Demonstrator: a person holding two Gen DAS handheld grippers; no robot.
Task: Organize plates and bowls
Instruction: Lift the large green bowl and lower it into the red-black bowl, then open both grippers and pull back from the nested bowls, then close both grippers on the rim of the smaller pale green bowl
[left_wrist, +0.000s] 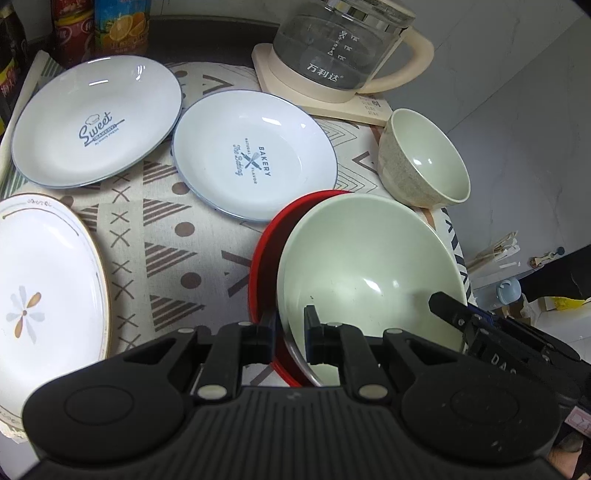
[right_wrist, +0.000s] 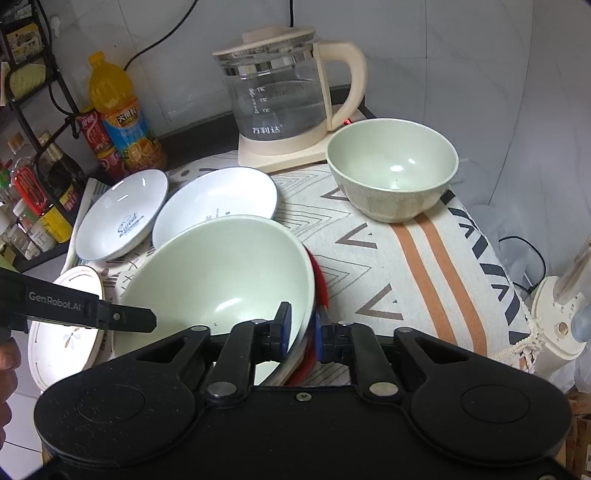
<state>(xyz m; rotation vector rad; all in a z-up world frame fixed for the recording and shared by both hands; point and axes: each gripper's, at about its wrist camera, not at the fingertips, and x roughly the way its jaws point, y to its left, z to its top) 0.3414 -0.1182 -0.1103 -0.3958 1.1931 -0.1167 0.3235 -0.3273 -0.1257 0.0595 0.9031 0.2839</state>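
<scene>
Both units clamp the rim of the large pale-green bowl (left_wrist: 365, 266) nested in a red plastic dish (left_wrist: 264, 258), lower centre of frame: left hand-held gripper (left_wrist: 289, 334) near side, right hand-held gripper (right_wrist: 303, 332) opposite. Judgement: keep rim level, lower evenly onto cloth-covered counter (left_wrist: 177, 236), clear of the small speckled green bowl (left_wrist: 424, 162).

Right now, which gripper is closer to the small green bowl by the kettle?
Right. The right gripper clamps the large green bowl's rim on the side facing the small green bowl; the left gripper clamps the opposite rim.
</scene>
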